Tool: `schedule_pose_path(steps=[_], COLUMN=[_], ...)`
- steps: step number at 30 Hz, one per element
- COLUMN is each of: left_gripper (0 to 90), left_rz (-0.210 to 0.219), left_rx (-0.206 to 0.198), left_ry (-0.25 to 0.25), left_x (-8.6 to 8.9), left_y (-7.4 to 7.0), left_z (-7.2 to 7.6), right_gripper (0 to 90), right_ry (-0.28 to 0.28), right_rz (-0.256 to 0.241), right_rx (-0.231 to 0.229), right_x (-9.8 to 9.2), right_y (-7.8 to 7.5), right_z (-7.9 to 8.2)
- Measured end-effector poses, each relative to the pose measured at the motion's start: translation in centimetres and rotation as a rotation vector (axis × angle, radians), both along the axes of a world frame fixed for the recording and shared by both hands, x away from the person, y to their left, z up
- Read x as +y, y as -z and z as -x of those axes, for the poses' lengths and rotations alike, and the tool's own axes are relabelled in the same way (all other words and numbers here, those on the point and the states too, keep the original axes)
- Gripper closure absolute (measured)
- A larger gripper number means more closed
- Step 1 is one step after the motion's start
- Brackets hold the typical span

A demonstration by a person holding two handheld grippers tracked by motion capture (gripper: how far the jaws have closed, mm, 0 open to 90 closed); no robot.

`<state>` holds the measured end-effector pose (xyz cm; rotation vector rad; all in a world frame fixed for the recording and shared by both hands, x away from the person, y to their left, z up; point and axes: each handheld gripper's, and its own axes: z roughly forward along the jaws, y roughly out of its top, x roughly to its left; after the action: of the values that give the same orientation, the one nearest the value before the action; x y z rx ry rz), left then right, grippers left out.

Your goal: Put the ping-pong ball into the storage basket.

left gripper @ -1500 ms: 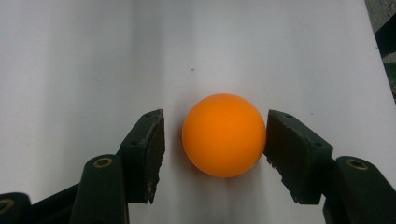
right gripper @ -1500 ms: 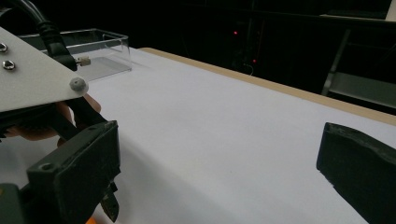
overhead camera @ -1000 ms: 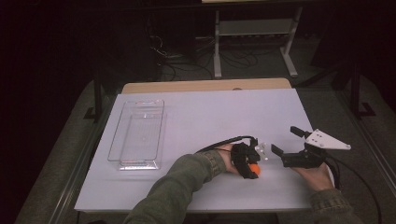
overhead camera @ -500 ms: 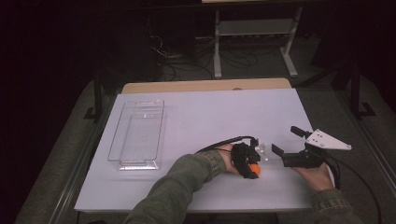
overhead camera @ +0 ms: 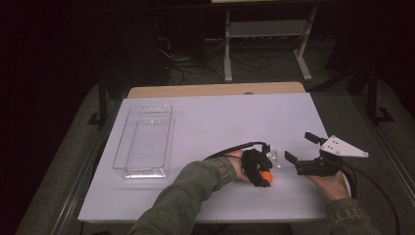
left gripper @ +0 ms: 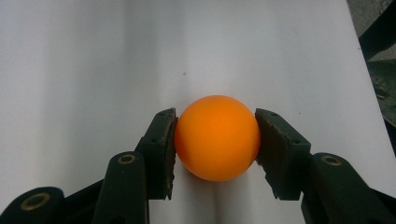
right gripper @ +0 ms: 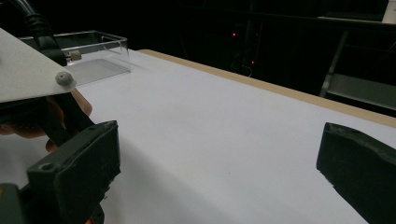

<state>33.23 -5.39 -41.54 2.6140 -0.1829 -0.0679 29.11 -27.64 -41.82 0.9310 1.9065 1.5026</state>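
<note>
Ball: your left gripper (left gripper: 215,140) has the orange ball (left gripper: 217,138) pinched between both pads, low over the white desk (overhead camera: 220,122), near its front edge.
Right gripper: your right gripper (overhead camera: 299,150) sits just beside it, jaws spread wide, holding nothing.
Bin: the clear bin (overhead camera: 144,139) lies well apart to your left, long axis running away from you.
Nearer hand: your left, I'd judge; it already carries the ball.

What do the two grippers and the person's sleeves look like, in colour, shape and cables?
Both grippers are black. The left gripper has two thick jaws with flat pads and brass-coloured rivets. The right gripper carries a pale grey three-cornered plate on top. A black cable trails from the left gripper. The sleeves are olive green.
</note>
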Motion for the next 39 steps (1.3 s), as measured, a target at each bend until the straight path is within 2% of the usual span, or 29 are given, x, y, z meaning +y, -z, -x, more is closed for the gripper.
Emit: schedule_pose_path(steps=[13, 28, 33, 39], left_gripper=[50.0, 50.0, 50.0, 50.0], left_rz=[0.017, -0.004, 0.011, 0.008], left_rx=[-0.013, -0.024, -0.028, -0.046], left_ry=[-0.006, -0.019, -0.023, -0.030], left_x=[0.8, 1.9, 2.3, 3.0], left_y=[-1.5, -2.8, -3.6, -4.3], left_z=[0.4, 0.4, 0.5, 0.5], right_gripper=[0.0, 0.0, 0.0, 0.0], right_ry=[-0.001, 0.001, 0.003, 0.002], right_rz=[0.005, 0.002, 0.003, 0.005], right_rx=[0.001, 0.003, 0.005, 0.009], right_x=[0.0, 0.0, 0.0, 0.0], right_y=[0.0, 0.0, 0.0, 0.1], right_z=[0.0, 0.0, 0.0, 0.0])
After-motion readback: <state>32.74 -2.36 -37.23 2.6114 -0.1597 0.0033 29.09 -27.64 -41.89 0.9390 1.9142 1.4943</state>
